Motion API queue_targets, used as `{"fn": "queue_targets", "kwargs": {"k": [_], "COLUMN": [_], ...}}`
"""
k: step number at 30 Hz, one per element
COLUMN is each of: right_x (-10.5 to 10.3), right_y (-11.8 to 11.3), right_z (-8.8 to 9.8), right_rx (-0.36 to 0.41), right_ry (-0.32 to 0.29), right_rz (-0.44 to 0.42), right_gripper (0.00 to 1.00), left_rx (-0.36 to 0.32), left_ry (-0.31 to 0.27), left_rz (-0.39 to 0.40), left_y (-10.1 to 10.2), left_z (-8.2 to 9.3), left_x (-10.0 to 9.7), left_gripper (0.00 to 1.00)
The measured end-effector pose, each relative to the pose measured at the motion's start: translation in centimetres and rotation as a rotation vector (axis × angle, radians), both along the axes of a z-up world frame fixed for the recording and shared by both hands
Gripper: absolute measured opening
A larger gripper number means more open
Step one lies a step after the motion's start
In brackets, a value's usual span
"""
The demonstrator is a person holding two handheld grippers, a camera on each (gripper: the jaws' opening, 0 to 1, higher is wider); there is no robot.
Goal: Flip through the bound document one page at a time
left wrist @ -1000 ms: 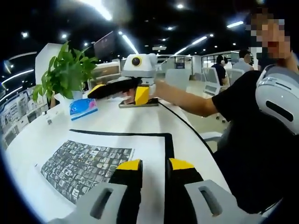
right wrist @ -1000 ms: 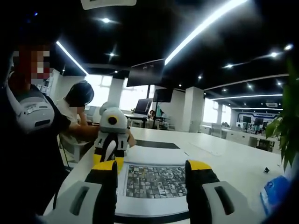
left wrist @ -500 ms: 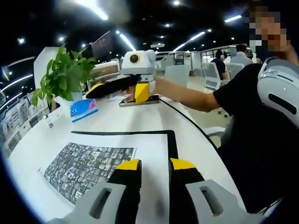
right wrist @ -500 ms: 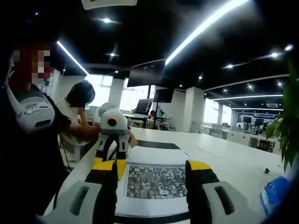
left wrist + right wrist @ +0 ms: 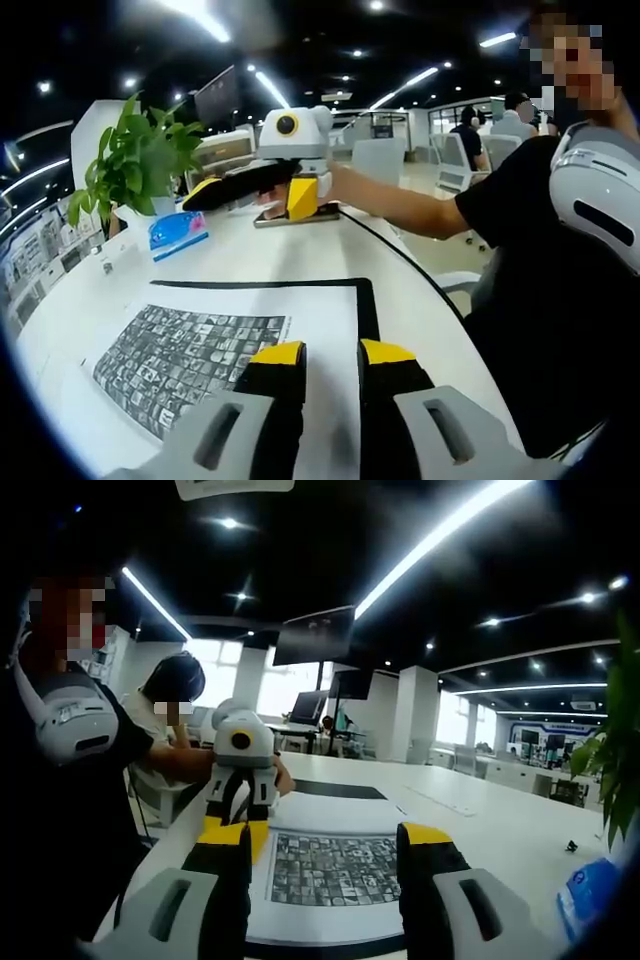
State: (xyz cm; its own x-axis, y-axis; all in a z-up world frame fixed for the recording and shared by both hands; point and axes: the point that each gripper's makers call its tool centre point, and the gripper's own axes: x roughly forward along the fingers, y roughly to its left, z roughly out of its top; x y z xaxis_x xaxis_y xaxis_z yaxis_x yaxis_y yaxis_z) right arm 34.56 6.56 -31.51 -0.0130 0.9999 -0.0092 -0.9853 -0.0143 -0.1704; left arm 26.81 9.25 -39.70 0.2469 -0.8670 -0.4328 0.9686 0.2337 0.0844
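Observation:
The bound document (image 5: 320, 310) lies open on the white table, its top page carrying a grid of small pictures (image 5: 190, 350) inside a black border. My left gripper (image 5: 330, 352) hovers low over the page's right part, jaws a narrow gap apart with nothing between them. My right gripper (image 5: 215, 192) hangs above the far end of the table, held by the person's hand. In the right gripper view its own jaws (image 5: 325, 840) stand wide apart above the document (image 5: 335, 870), while the left gripper (image 5: 240, 820) points down at the page's left edge.
A potted plant (image 5: 135, 165) and a blue tissue pack (image 5: 178, 230) stand at the table's far left. A flat dark object (image 5: 300, 222) lies below the right gripper. The person in a black shirt (image 5: 540, 300) stands at the table's curved edge. Other people sit behind.
Both views have shifted only slightly. Seen from the right gripper, the left gripper stands a little more upright over the page edge. The document has not moved.

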Motion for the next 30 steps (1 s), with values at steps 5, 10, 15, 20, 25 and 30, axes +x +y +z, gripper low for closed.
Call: {"fn": "queue_targets", "kwargs": {"k": [5,10,15,20,25,30], "right_x": [-0.1,-0.4,-2.1,-4.1,-3.5,-1.1], "right_y": [0.0,0.0,0.2,0.0,-0.4,0.6], "right_z": [0.1,0.1,-0.2,0.0,0.9,-1.3], "right_rx": [0.003,0.004,-0.012,-0.011,0.014,-0.1], "right_ry": [0.0,-0.003,-0.046,-0.09,-0.175,-0.335], "right_rz": [0.002,0.012,0.076,0.151,0.114,-0.016], "right_gripper": [0.6,0.61,0.68,0.72,0.7,0.55], "left_rx": [-0.003,0.008,-0.019,-0.099,-0.148,-0.154], "left_ry": [0.03,0.052,0.058,0.033,0.012,-0.019], "left_rz": [-0.011,-0.007,0.004,0.038,0.059,0.064], "left_y": [-0.1,-0.2,0.0,1.2,2.1,2.0], "left_z": [0.2,0.0,0.8,3.2,4.5,4.7], "left_x": [-0.6,-0.9,-0.8,-0.2,-0.5,-0.8], "left_gripper": [0.06,0.03,0.03,0.03,0.03,0.03]}}
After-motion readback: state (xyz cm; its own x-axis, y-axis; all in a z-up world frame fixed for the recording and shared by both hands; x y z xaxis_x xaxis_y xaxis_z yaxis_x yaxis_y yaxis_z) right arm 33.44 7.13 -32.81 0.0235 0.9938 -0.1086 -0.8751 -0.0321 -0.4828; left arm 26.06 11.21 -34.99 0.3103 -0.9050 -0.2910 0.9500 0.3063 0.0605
